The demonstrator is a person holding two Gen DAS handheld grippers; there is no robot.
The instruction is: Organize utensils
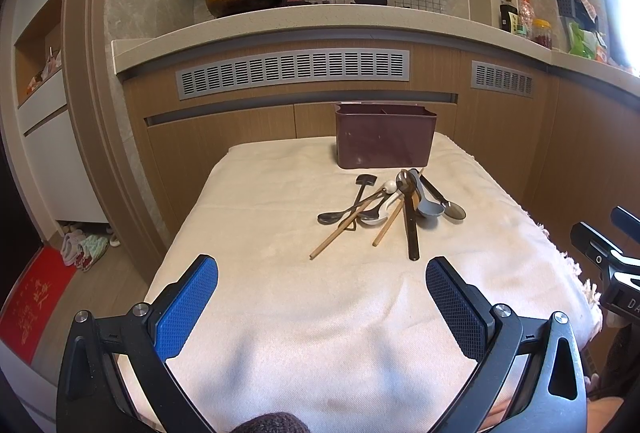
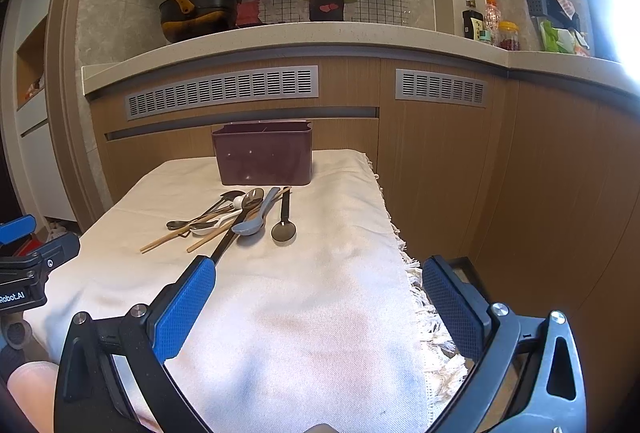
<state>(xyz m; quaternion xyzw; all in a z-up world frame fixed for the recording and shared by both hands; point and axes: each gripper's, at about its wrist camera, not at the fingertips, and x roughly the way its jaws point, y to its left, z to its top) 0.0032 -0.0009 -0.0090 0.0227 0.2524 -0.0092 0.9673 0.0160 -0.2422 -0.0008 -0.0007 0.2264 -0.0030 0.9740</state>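
Over the near end of a cloth-covered table (image 1: 280, 313), left gripper (image 1: 322, 273) spread wide, blue pads (image 1: 186, 307) well apart, nothing between them, clear of the cloth; right gripper (image 2: 318, 273) likewise wide open and empty, its outer finger past the fringed cloth edge. Utensils lie in a loose crossed heap (image 1: 390, 209) mid-table: chopsticks (image 1: 340, 231), white spoon (image 1: 380, 211), grey spoon (image 2: 254, 221), dark spoon (image 2: 283, 229), long black handle (image 1: 412, 229). Maroon divided holder (image 1: 385, 137) stands upright just behind the heap, at the far end
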